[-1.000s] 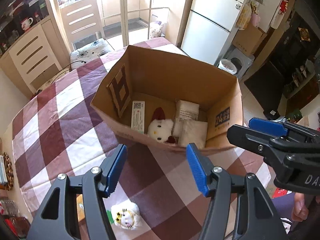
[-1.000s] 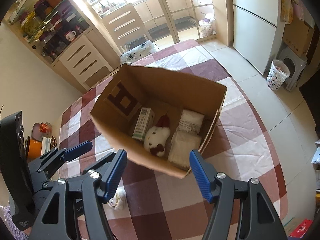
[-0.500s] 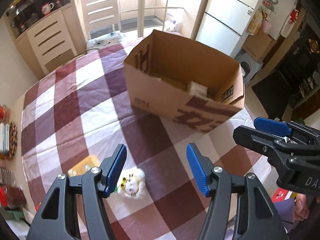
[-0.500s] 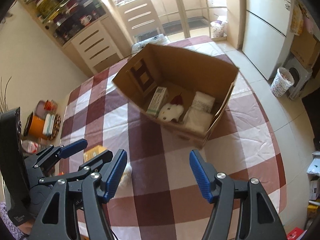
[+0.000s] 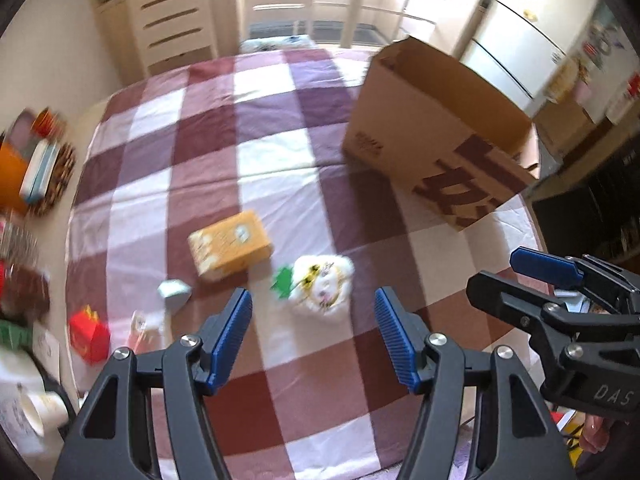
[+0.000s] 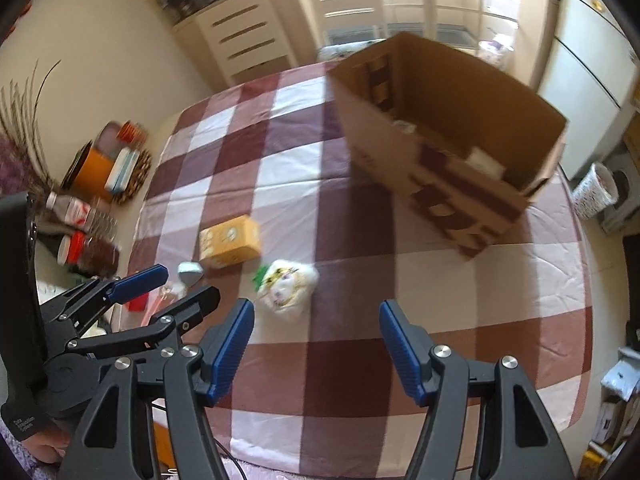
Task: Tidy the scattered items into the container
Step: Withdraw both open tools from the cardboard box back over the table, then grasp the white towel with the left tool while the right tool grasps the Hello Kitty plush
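Left gripper [image 5: 312, 332]: fingers [image 5: 232, 334] stand apart with nothing between them; they hang above the desk, close to the white plush toy.
Right gripper [image 6: 316, 340]: fingers [image 6: 400, 344] also stand apart and hold nothing; it points down at the checked cloth.
White plush toy [image 5: 322, 288]: lies on the desk [image 5: 280, 152], on a white square of the cloth, with a green part on its left side; it is outside the box.
Yellow box [image 5: 230, 245]: lies on the desk just beside the plush toy, to its left.
Small grey-blue item [image 5: 174, 291]: lies near the yellow box, at its lower left; I cannot tell what it is.
Red carton [image 5: 89, 334]: stands at the left edge of the desk.
Cardboard box [image 6: 444, 136]: open on top, at the far right of the desk, well apart from the loose items; pale items show inside, too blurred to tell.
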The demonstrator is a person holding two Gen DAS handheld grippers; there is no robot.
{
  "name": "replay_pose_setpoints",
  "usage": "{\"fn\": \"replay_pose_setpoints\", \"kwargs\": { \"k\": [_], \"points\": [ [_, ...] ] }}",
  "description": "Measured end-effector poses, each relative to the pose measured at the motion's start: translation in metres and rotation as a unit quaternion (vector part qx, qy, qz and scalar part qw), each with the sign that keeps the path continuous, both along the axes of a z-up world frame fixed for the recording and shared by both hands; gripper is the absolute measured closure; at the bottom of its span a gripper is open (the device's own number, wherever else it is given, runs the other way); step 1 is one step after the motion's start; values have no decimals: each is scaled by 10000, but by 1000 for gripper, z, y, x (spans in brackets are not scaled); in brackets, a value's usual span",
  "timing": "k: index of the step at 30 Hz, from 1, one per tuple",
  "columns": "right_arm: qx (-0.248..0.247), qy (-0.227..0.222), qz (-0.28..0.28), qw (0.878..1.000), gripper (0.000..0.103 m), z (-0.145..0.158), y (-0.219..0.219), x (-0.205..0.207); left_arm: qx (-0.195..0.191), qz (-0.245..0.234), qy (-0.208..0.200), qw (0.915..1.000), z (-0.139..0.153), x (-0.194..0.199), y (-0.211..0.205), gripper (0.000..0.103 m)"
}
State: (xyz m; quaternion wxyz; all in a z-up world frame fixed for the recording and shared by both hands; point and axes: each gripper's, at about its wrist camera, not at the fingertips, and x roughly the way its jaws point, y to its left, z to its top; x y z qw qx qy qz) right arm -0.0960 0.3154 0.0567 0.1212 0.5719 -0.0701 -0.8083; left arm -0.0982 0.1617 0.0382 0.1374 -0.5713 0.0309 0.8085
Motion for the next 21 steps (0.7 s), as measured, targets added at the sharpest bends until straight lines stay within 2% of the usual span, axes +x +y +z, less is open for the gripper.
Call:
{"fn": "replay_pose_setpoints", "kwargs": {
  "k": [11,21],
  "points": [
    [-16,-116,731,9973,36,-8,-71,13,-56,792,-148,9967,-10,33,-76,38],
    [30,-171,1317,9911,36,-17,-132,30,-35,1430,-207,9895,-18,60,-139,38]
  ]
}}
